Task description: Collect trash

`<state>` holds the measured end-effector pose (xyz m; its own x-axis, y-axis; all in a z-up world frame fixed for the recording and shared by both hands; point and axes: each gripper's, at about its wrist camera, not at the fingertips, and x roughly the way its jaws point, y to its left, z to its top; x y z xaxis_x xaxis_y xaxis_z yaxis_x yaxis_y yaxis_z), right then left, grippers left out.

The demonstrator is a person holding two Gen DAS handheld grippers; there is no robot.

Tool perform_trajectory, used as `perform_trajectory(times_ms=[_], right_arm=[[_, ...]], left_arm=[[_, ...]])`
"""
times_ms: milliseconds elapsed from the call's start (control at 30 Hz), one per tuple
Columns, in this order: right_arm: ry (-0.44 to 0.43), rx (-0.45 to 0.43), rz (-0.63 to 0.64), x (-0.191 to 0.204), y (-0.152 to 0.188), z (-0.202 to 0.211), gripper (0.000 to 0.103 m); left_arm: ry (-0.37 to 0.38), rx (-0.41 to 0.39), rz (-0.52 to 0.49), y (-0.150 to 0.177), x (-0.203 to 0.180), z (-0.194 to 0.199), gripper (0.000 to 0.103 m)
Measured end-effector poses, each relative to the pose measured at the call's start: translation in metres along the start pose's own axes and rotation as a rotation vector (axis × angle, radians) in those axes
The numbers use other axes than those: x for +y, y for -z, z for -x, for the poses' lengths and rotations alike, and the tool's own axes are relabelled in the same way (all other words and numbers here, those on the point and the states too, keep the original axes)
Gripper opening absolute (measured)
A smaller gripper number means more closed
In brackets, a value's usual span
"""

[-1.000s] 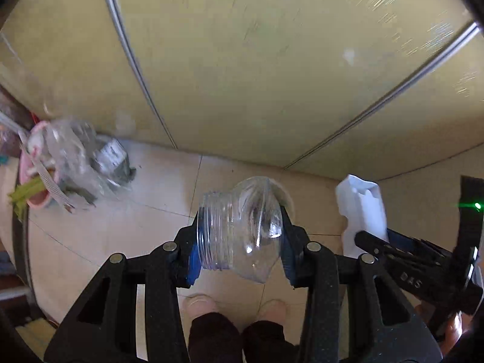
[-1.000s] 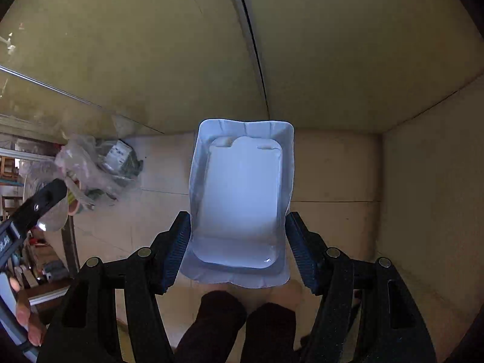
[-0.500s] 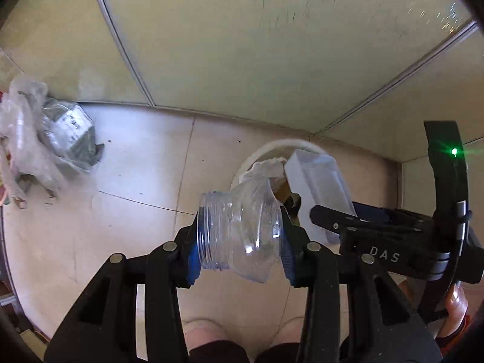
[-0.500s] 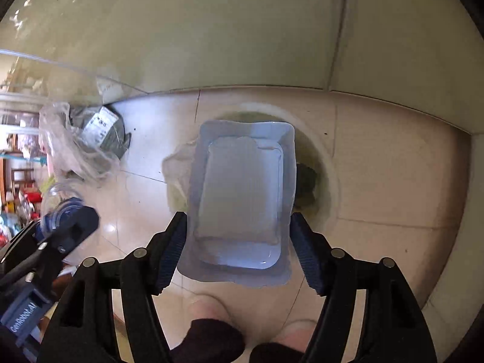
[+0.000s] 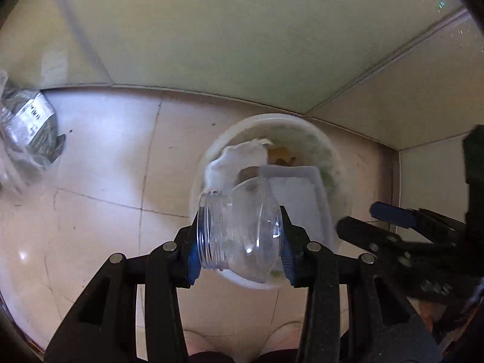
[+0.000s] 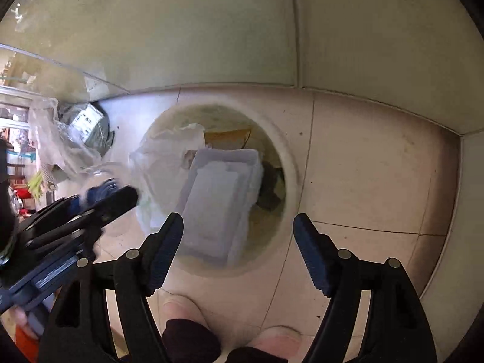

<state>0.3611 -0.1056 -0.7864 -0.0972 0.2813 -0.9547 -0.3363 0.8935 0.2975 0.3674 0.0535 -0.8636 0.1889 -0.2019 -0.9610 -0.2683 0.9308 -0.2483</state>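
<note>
My left gripper (image 5: 240, 239) is shut on a clear plastic jar (image 5: 239, 233), held on its side above the near rim of a round white bin (image 5: 338, 163) on the floor. My right gripper (image 6: 239, 242) is open and empty above the same bin (image 6: 287, 157). A white plastic tray (image 6: 220, 205) lies inside the bin, tilted against crumpled white paper (image 6: 169, 151); the tray also shows in the left wrist view (image 5: 299, 193). The left gripper (image 6: 99, 202) shows blurred at the left of the right wrist view.
A clear plastic bag of rubbish (image 6: 72, 133) lies on the tiled floor to the left of the bin, also in the left wrist view (image 5: 27, 133). Yellow-green walls meet in a corner behind the bin. My feet (image 6: 230, 326) stand just before it.
My right gripper has opened and the white tray has dropped into the bin. Both grippers have tipped down over the bin; the left still holds the jar.
</note>
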Motion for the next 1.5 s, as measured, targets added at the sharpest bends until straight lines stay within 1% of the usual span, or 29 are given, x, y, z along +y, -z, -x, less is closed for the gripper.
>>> perform_trajectory(times_ms=[100,167,233,300,400,500,533,633,700,800,900,1000,1033,1067,1100,1133,1233,1300,1367,1433,1500], right_arm=[[0.019,-0.029,-0.008,-0.006,0.003,0.014,0.072],[0.019,-0.049,-0.023,-0.009,0.006,0.024,0.072],[0.02,-0.068,-0.038,-0.014,0.008,0.034,0.072],[0.02,-0.081,-0.042,-0.012,0.009,0.04,0.072],[0.028,-0.095,-0.036,-0.007,0.01,0.059,0.072],[0.043,-0.114,-0.027,0.004,0.01,0.094,0.072],[0.044,-0.123,-0.025,0.008,0.01,0.107,0.072],[0.044,-0.166,-0.017,0.027,0.009,0.165,0.072],[0.036,-0.206,-0.009,0.041,0.01,0.214,0.072],[0.041,-0.281,0.01,0.065,0.015,0.299,0.072],[0.04,-0.367,0.041,0.091,0.026,0.388,0.072],[0.041,-0.469,0.077,0.117,0.042,0.477,0.072],[0.042,-0.512,0.093,0.127,0.05,0.508,0.072],[0.049,-0.556,0.107,0.136,0.059,0.536,0.072],[0.056,-0.596,0.119,0.142,0.068,0.558,0.072],[0.065,-0.639,0.128,0.149,0.077,0.582,0.072],[0.089,-0.771,0.134,0.174,0.109,0.65,0.072],[0.093,-0.852,0.125,0.195,0.131,0.683,0.072],[0.094,-0.933,0.115,0.212,0.16,0.716,0.072],[0.103,-1.004,0.11,0.232,0.181,0.735,0.072],[0.134,-1.075,0.101,0.248,0.208,0.75,0.072]], left_arm=[[-0.006,-0.004,-0.026,-0.007,-0.012,-0.004,0.042],[-0.006,0.008,-0.033,-0.011,-0.017,-0.007,0.042],[-0.027,0.024,-0.042,-0.014,-0.019,-0.009,0.042],[-0.053,0.022,-0.056,-0.017,-0.022,-0.002,0.042],[-0.08,0.013,-0.074,-0.016,-0.027,0.021,0.042],[-0.102,-0.005,-0.085,-0.014,-0.035,0.065,0.042],[-0.11,-0.017,-0.096,-0.014,-0.041,0.088,0.042],[-0.119,-0.065,-0.116,-0.013,-0.061,0.155,0.042],[-0.125,-0.118,-0.135,-0.013,-0.078,0.218,0.042],[-0.129,-0.199,-0.147,-0.011,-0.102,0.309,0.042],[-0.126,-0.291,-0.143,-0.013,-0.126,0.407,0.042],[-0.114,-0.406,-0.131,-0.008,-0.148,0.508,0.042],[-0.11,-0.441,-0.13,-0.008,-0.154,0.533,0.044],[-0.104,-0.486,-0.131,-0.004,-0.16,0.566,0.047],[-0.1,-0.532,-0.132,-0.001,-0.165,0.597,0.048],[-0.095,-0.566,-0.132,0.003,-0.168,0.619,0.049],[-0.067,-0.678,-0.159,0.022,-0.175,0.695,0.05],[-0.056,-0.745,-0.185,0.037,-0.173,0.736,0.053],[-0.037,-0.823,-0.21,0.057,-0.171,0.777,0.062],[0.001,-0.887,-0.244,0.081,-0.167,0.815,0.07],[0.016,-0.929,-0.274,0.102,-0.163,0.844,0.077]])
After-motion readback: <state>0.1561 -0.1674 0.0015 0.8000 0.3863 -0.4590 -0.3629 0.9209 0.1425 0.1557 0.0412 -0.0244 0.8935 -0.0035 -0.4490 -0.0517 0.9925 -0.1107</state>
